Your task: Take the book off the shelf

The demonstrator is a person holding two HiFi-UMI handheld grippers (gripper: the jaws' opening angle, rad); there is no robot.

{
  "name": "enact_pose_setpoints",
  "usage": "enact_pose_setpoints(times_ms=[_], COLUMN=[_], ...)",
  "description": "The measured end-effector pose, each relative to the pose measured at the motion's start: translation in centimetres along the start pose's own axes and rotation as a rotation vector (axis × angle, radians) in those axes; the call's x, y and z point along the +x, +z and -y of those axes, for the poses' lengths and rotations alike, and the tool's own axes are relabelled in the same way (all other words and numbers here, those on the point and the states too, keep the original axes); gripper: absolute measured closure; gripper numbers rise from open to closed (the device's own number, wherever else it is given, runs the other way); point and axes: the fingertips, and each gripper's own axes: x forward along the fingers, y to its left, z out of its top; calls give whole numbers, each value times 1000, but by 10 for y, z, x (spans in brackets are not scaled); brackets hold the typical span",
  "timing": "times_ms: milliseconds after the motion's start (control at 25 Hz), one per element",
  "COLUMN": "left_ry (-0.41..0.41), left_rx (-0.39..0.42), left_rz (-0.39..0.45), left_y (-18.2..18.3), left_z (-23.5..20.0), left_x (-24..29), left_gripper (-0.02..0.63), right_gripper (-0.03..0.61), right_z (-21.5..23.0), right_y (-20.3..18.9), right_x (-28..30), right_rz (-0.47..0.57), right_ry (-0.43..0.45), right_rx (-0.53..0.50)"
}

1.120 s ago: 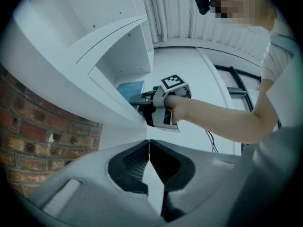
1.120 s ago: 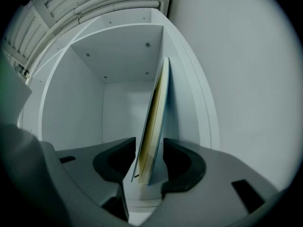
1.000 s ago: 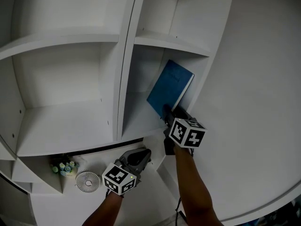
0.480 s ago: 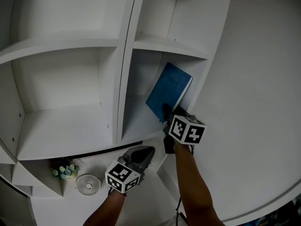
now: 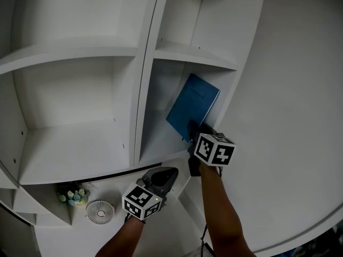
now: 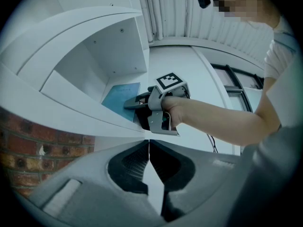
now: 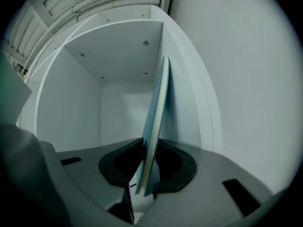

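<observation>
**Item 1: right gripper.** Held out at the end of a bare, extended right forearm, reaching up and forward into the right-hand shelf compartment. Its marker cube faces up toward the head view. In the right gripper view the jaws are closing with the book's lower edge between them, and both pads appear to touch its covers.

**Item 2: left gripper.** Held low, below and to the left of the right gripper and outside the shelf, with its nose pointing up toward that gripper. The left forearm shows only at the frame's lower edge. The jaws are together at the tips, and nothing is between them.

**Item 3: book.** Thin, with a blue cover, in the same compartment directly ahead of the right gripper. It stands on its lower end. The long axis rises away from the jaws, and the top leans right toward the compartment's side wall. From the right gripper it is seen edge-on. The cover's broad face is turned to that gripper's left.

**Item 4: sundries.** A small round fan and a cluster of pale flowers sit on a lower ledge, well to the left of the left gripper.
</observation>
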Motion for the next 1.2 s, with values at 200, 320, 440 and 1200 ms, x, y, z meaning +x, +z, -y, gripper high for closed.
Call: enact_pose_setpoints(times_ms=[200,320,440,1200], left_ry=[-1,-4,-7,-19], left_rx=[0,2,3,13], left_rz=[-9,-10,-11,-23], left_y=[-3,-3,-2,-2], left_z=[-1,0,1,10], left_x=[-1,-1,-1,-7], left_gripper=[604,603,604,604], right_gripper=[505,511,515,525], right_z=[0,-1,-2,-8], right_y=[1,1,1,2], right_x=[-1,-3,-4,-28], right_rz=[15,25,33,58], right_ry=[3,7,12,36], right_rx=[7,33,53,30])
